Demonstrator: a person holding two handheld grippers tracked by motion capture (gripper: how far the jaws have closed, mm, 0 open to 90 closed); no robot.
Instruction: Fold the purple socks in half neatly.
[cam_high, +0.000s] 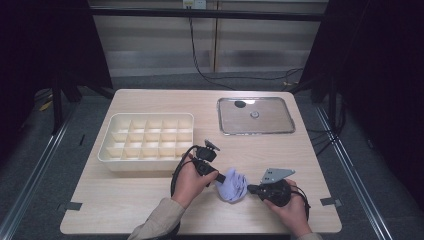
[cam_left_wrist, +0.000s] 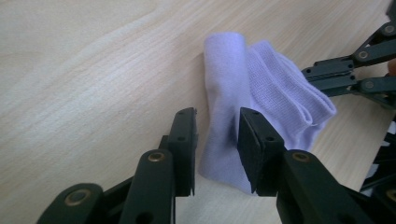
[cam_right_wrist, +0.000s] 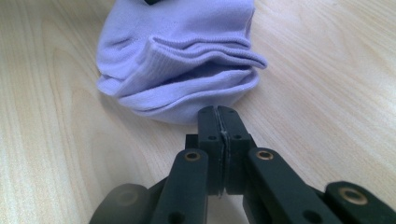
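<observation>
My left gripper (cam_left_wrist: 217, 135) straddled the sock's (cam_left_wrist: 261, 93) fold, jaws parted, not yet pinching; right gripper (cam_right_wrist: 218, 122) clenched empty, tips at the sock's edge; I judged closing squarely on the fold best.

Around the sock (cam_high: 233, 184) bare counter (cam_high: 150, 205) lies open toward the near edge and beyond it. The left tool (cam_high: 220, 178) blocks its left side, the right tool (cam_high: 251, 188) its right; the divided bin (cam_high: 148, 141) stands farther left, the tray (cam_high: 255, 116) well behind.

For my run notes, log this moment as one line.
left gripper: open, astride lilac sock | right gripper: shut, tips at sock edge | divided box: empty
</observation>
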